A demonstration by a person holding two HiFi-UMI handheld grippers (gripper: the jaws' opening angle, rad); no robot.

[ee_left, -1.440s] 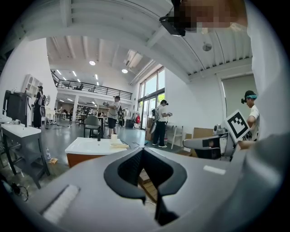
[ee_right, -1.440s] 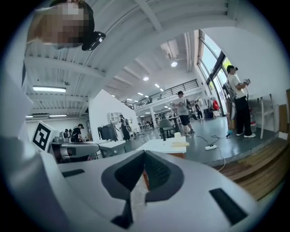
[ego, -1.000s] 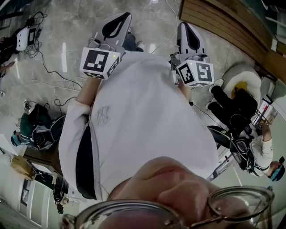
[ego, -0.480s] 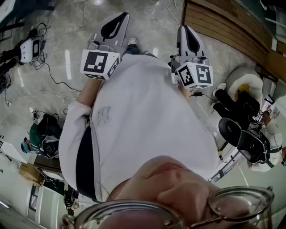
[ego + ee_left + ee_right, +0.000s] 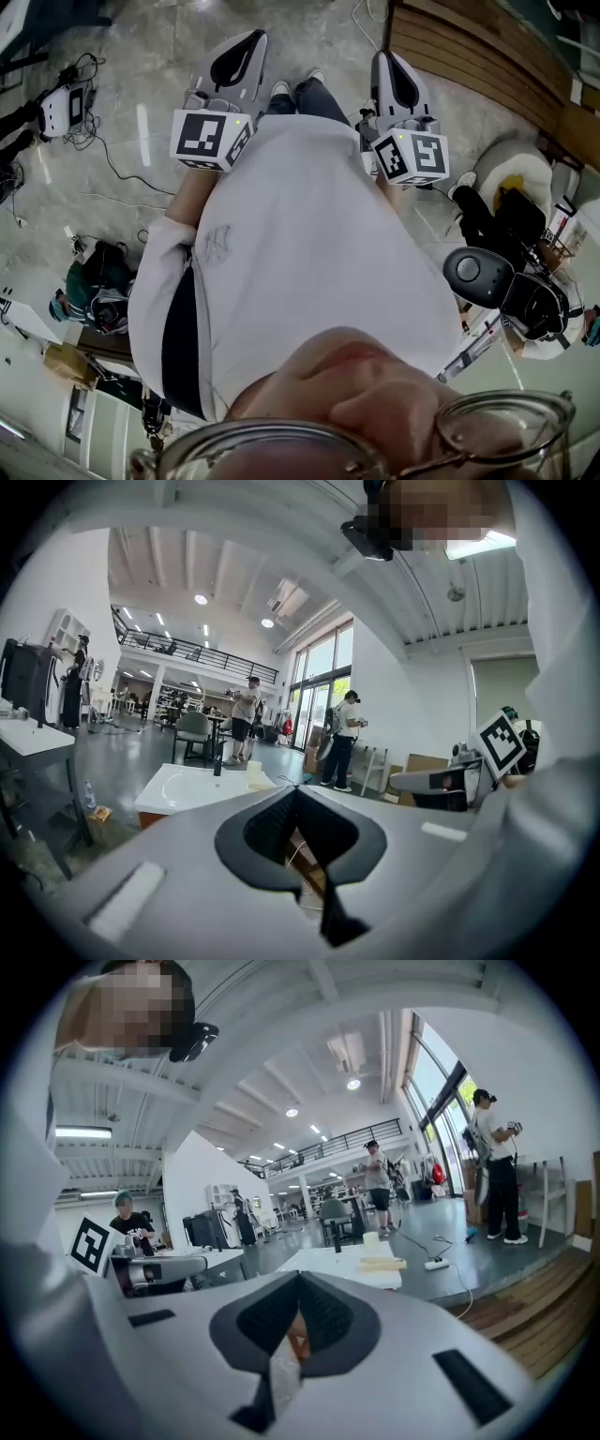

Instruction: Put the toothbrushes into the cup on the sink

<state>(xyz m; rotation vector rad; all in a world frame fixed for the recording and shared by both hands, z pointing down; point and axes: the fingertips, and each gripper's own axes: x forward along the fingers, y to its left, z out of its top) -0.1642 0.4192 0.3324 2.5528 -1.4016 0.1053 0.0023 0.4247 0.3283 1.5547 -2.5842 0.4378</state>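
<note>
Two clenched grippers: I see the left gripper [image 5: 295, 789] and right gripper [image 5: 300, 1276], jaws together, gripping nothing. Centre-left in the left gripper view, well apart, the sink [image 5: 187, 789] carries the cup [image 5: 253, 769] at its right edge.

Count on inspection: two grippers, the left gripper [image 5: 246, 47] and the right gripper [image 5: 389, 70]; one sink [image 5: 178, 794] bearing one cup [image 5: 255, 772] and one faucet [image 5: 217, 764]; one chair [image 5: 192, 731] behind the sink; two people standing beyond the sink, a first person [image 5: 247, 714] and a second person [image 5: 342, 741]
</note>
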